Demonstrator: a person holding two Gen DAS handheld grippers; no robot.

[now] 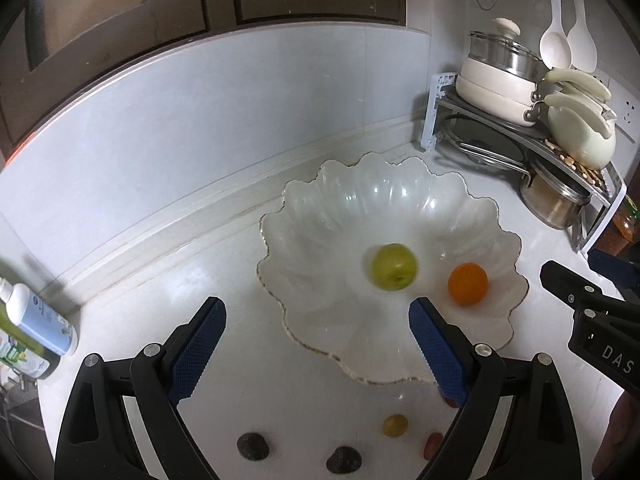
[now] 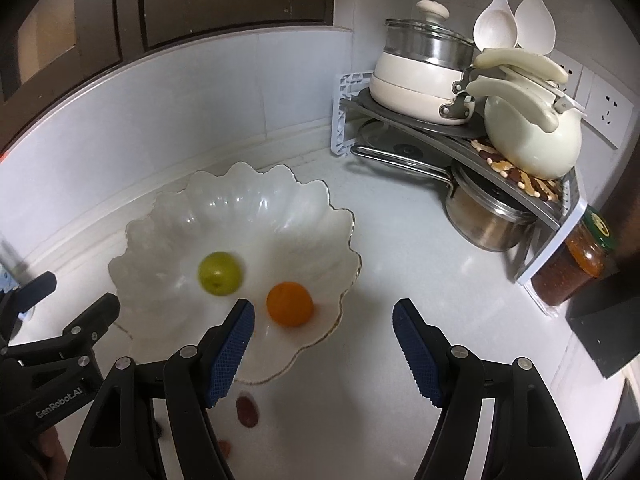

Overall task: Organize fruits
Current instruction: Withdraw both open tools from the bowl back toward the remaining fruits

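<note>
A white scalloped bowl sits on the white counter. Inside it lie a green apple, blurred, and an orange. My left gripper hovers open over the bowl's near rim, nothing between its blue pads. My right gripper is open too, above the bowl's right edge and bare counter, and empty. On the counter in front of the bowl lie two dark plums, a small yellow fruit and small red fruits.
A corner rack at the back right holds cream pots, a kettle and a steel pot. A jar of orange preserve stands by it. Bottles lie at the left. A tiled wall runs behind the bowl.
</note>
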